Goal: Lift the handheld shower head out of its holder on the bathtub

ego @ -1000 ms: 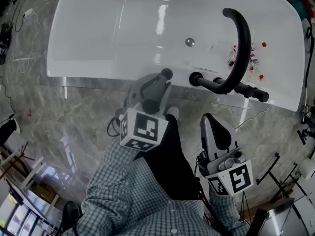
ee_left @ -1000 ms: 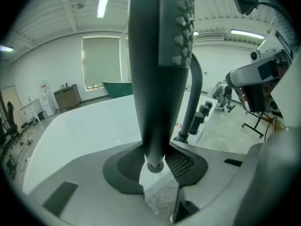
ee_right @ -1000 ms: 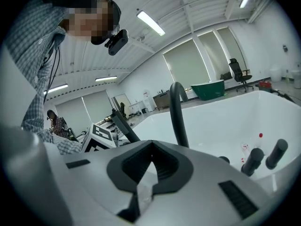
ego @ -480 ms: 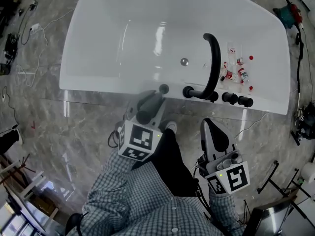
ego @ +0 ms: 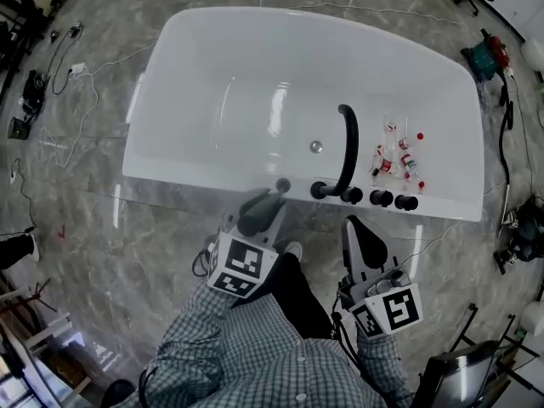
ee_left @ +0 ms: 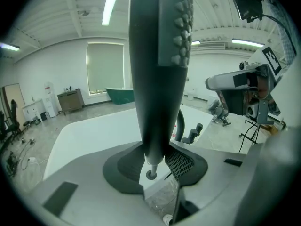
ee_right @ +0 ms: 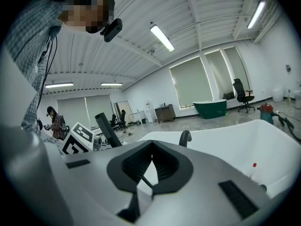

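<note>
Dark grey handheld shower head [ee_left: 157, 74] sits clamped between the jaws of the left gripper [ee_left: 153, 163], its nozzle studs facing right in that gripper's view. Seen from the head, it is held just off the near rim of the white oval bathtub [ego: 212, 66], close to a small black round fitting [ego: 283, 184] on that rim. Further along the same rim stand the black curved spout [ego: 346, 147] and black knobs [ego: 382, 198]. Red-capped little bottles [ego: 399, 161] lie inside the tub. Right gripper [ee_right: 150, 165] waits near the rim, jaws together on nothing.
</note>
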The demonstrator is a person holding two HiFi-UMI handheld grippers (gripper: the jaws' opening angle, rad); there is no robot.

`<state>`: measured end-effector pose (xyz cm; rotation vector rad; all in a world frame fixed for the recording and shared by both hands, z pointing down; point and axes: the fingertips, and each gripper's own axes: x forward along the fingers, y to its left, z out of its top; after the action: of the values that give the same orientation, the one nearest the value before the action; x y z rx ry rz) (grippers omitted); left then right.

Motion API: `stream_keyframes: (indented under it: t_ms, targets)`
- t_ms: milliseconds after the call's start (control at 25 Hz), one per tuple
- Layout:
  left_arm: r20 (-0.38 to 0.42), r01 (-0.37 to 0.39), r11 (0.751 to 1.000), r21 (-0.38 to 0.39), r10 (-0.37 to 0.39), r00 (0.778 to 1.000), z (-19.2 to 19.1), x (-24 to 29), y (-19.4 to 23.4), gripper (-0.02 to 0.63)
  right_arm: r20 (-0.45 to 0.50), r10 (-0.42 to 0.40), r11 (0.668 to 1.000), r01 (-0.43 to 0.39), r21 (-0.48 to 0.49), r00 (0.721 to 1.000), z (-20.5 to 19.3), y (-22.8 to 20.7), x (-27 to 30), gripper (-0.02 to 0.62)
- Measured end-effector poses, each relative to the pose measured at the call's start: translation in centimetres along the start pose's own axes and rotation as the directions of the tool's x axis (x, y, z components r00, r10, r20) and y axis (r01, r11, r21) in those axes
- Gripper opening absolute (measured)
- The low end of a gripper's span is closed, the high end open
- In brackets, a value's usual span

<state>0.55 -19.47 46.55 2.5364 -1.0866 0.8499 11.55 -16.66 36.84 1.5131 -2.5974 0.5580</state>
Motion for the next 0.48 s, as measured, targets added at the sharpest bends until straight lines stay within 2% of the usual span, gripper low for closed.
stream_keyframes:
  t_ms: [480]
  targets:
    - [0.063,-0.009,0.999,0.041,0.006,0.998,4.3,-5.0,-1.4,0.127,0.066,-0.003,0.998,0.006,-0.057,0.998,4.5,1.3,-2.7,0.015]
